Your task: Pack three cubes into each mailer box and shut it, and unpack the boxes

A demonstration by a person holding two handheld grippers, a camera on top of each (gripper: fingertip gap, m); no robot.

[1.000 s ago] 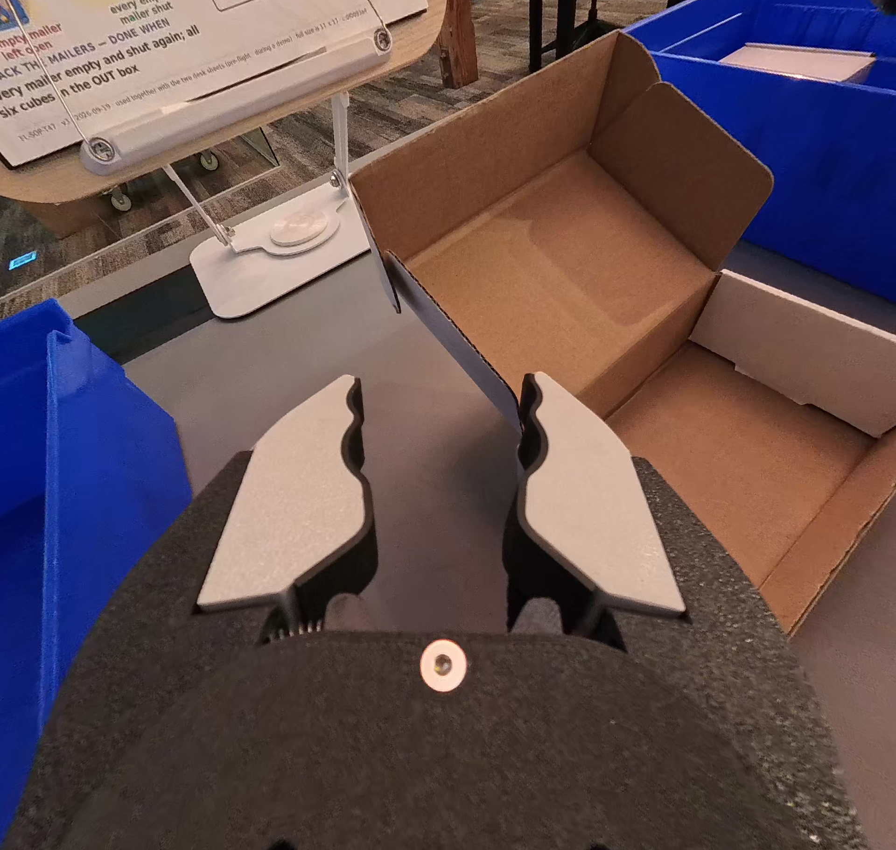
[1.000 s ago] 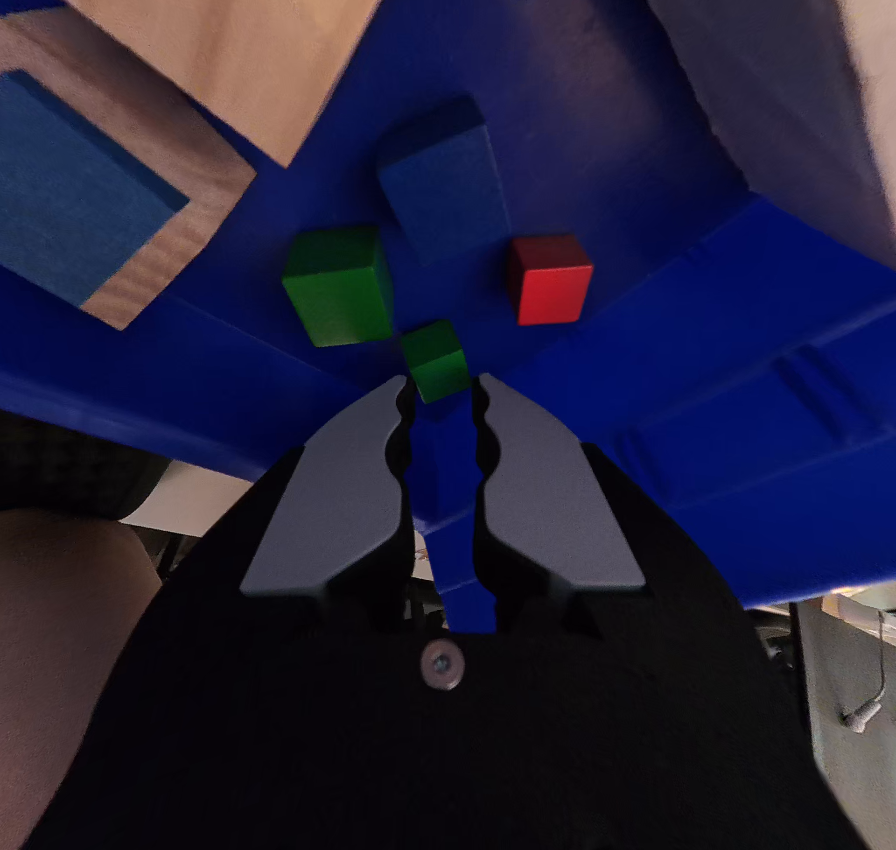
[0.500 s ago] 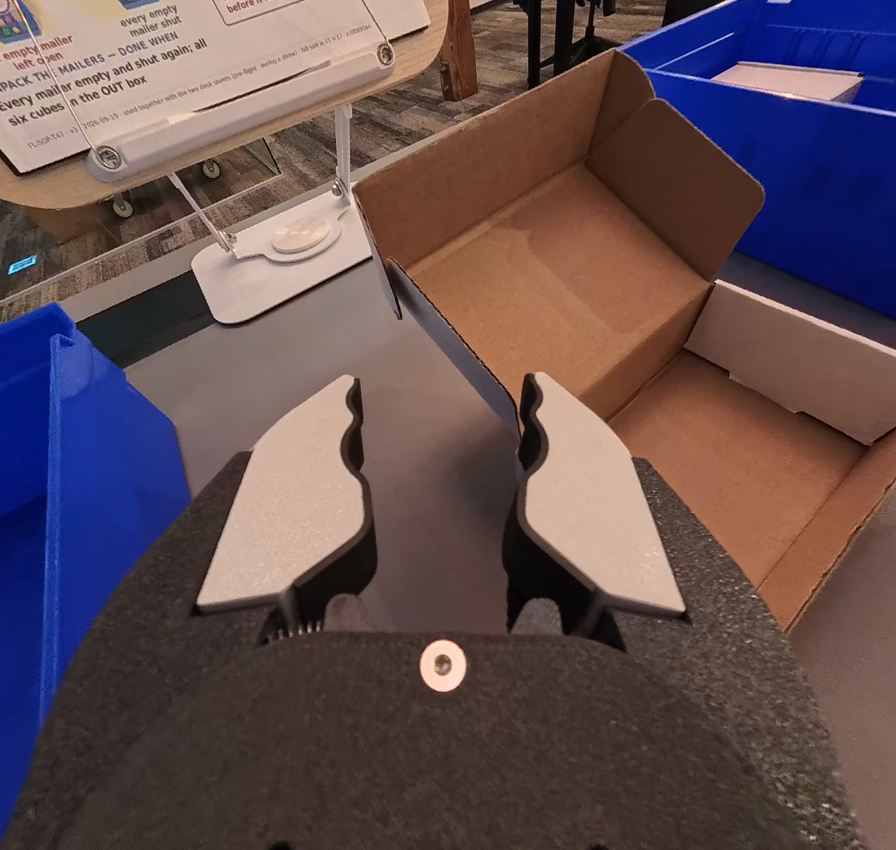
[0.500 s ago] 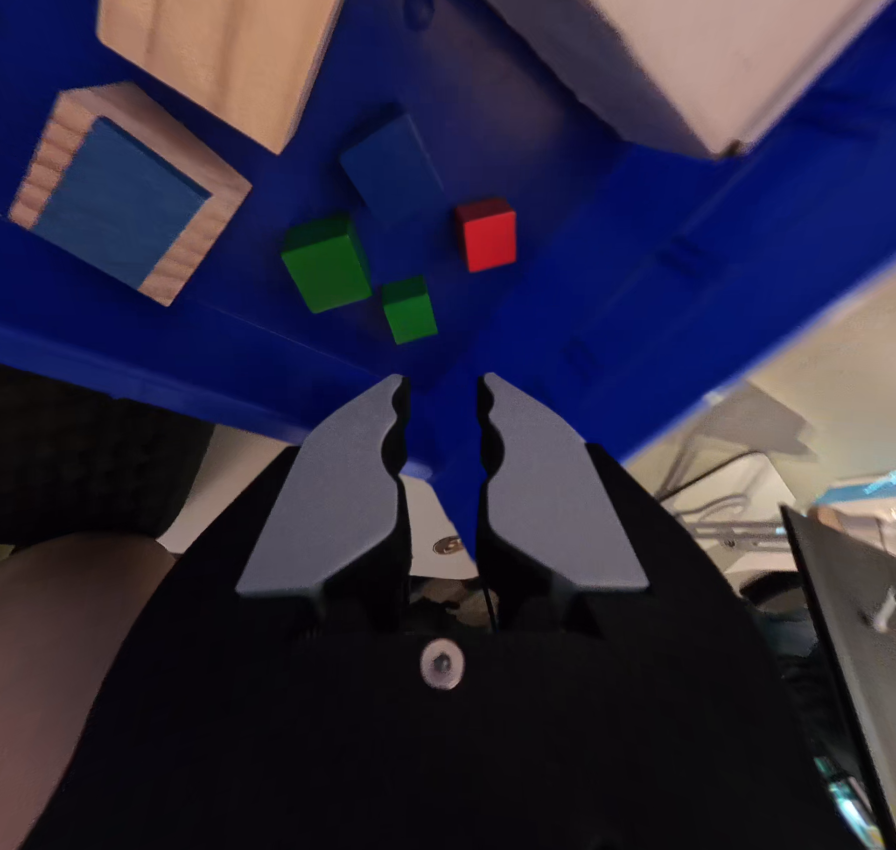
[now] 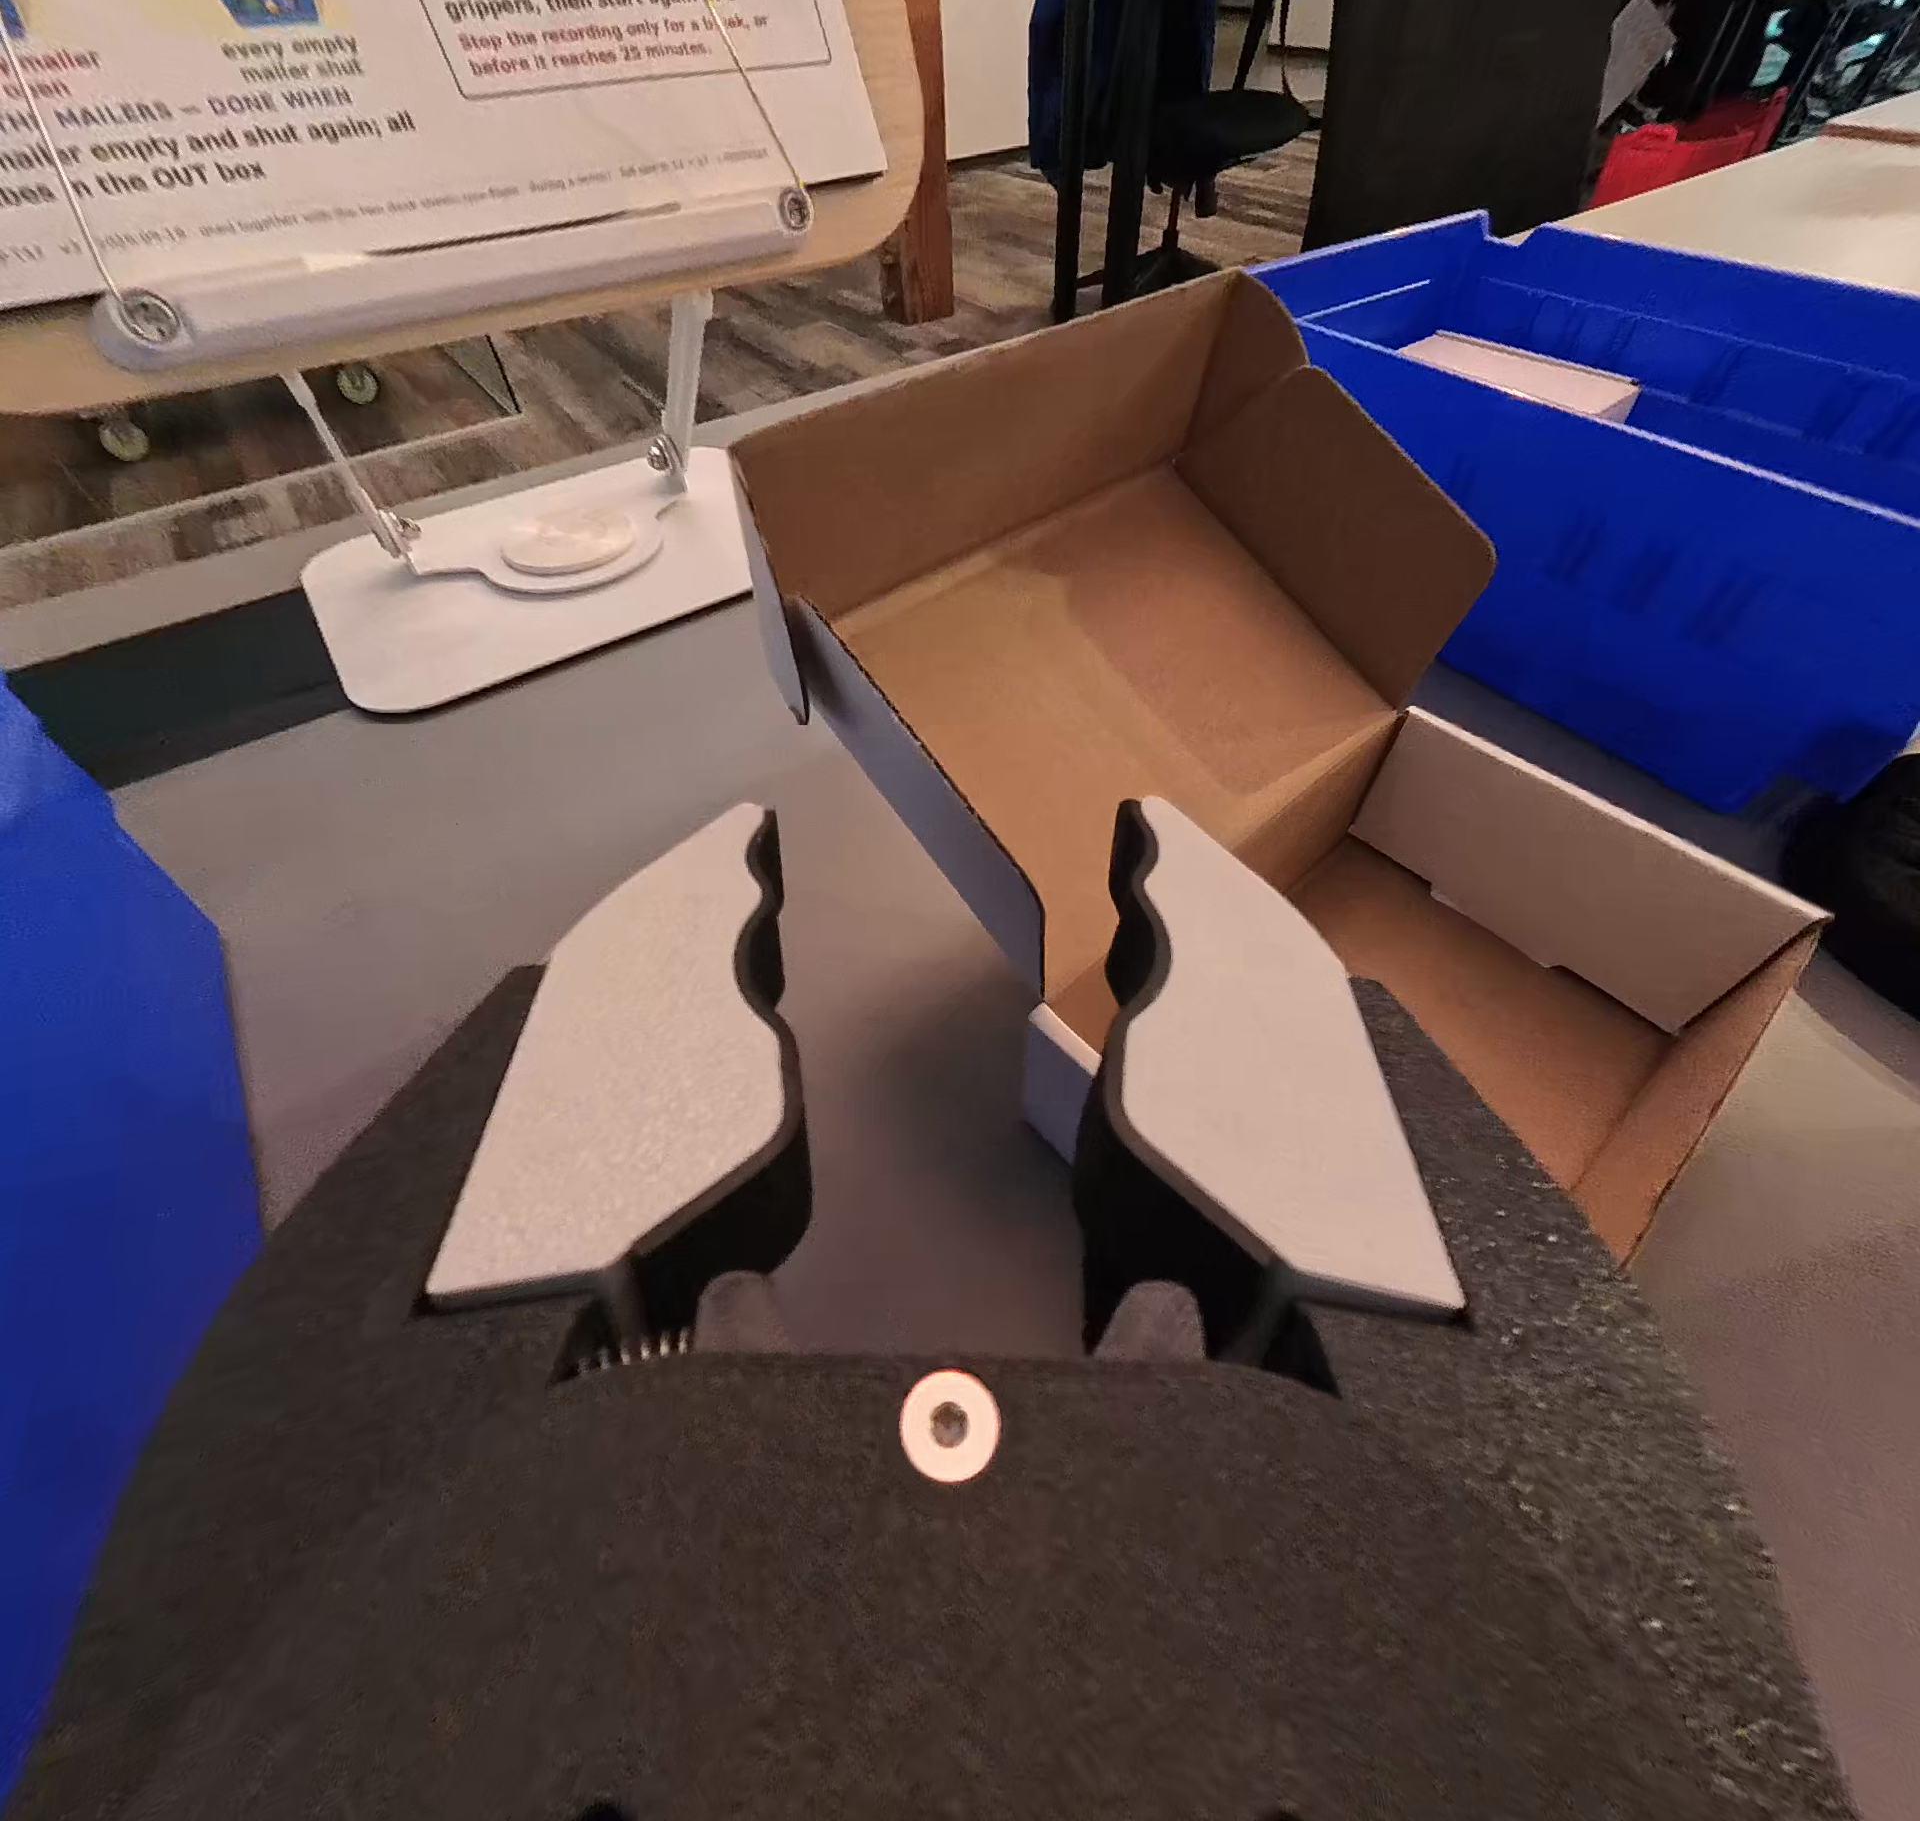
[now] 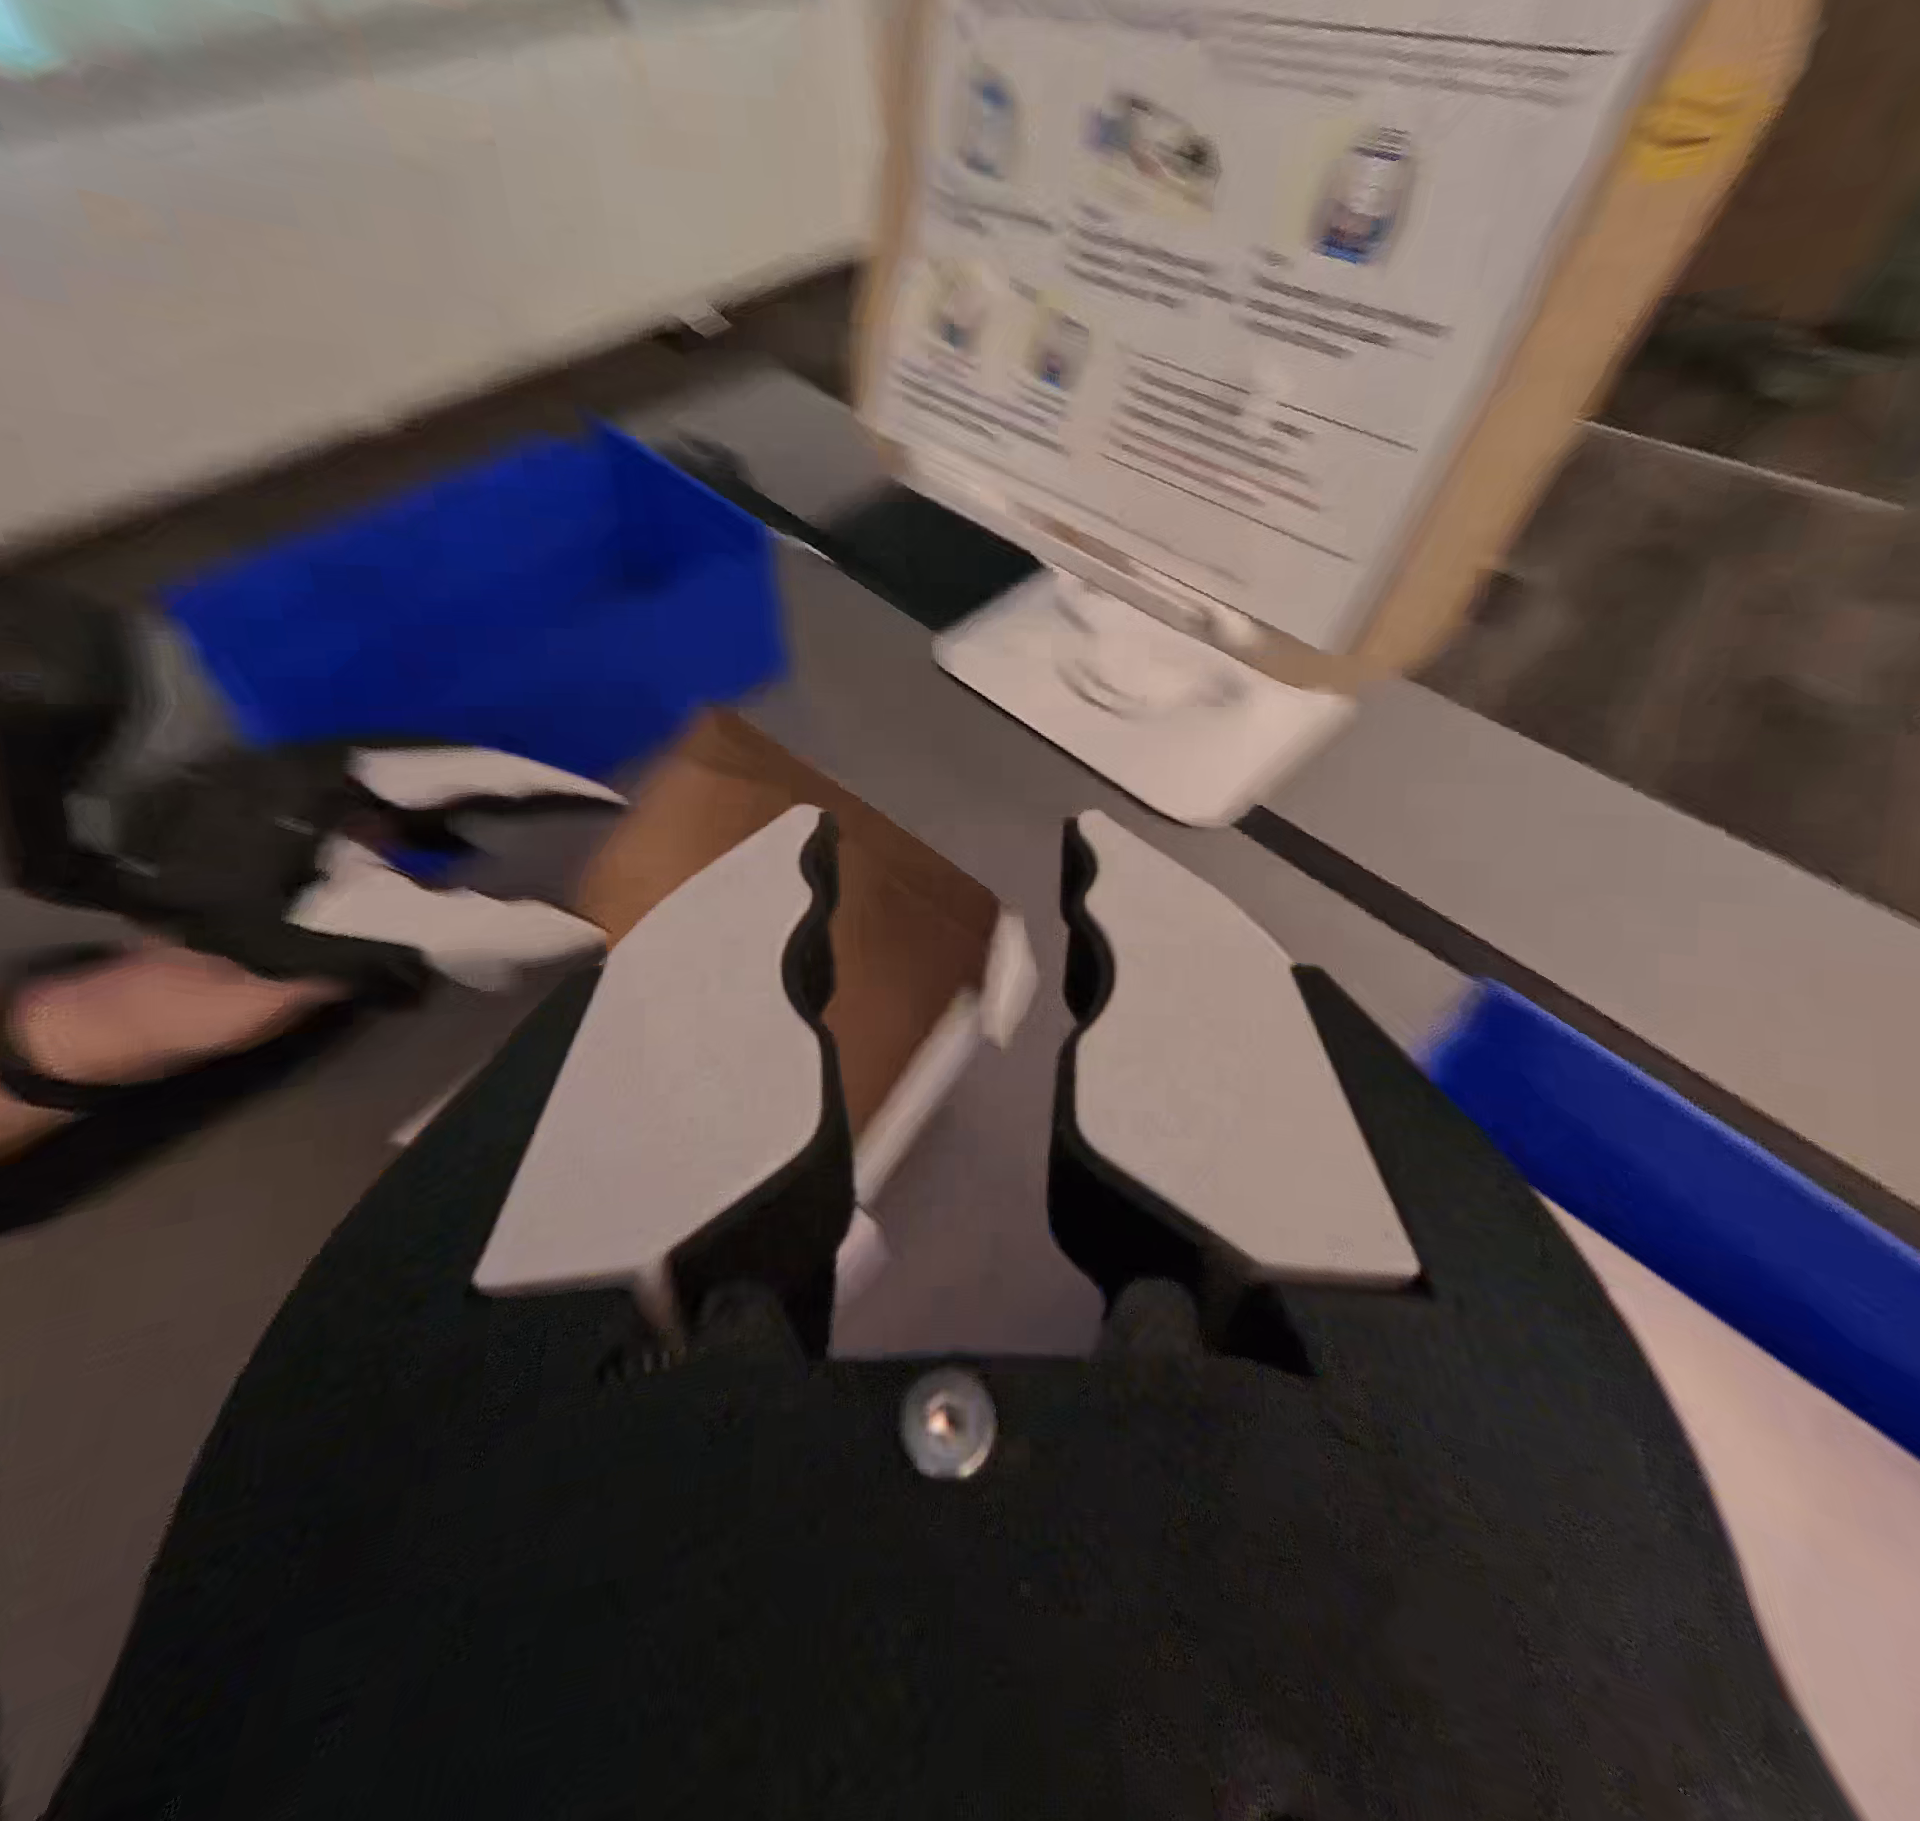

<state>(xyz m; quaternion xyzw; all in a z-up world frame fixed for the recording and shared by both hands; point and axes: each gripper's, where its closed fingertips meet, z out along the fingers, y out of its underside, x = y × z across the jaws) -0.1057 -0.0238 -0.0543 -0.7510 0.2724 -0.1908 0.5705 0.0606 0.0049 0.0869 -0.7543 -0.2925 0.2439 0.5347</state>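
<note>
An open, empty cardboard mailer box lies on the grey table with its lid folded back. My left gripper is open and empty. It hovers just before the box's near left corner, with its right finger over the box's edge. My right gripper is open and empty above the table, and its view is blurred by motion. The box lies just ahead of it on the left. The left gripper, held by a hand, shows at the far left. No cubes are in view.
A blue bin at the right holds a shut white mailer box. Another blue bin stands at the left. A white sign stand holds an instruction sheet at the table's back edge. It also shows in the right wrist view.
My right gripper has swung up out of the blue bin with the cubes and now faces the table, its jaws a little wider. My left gripper has drawn back slightly.
</note>
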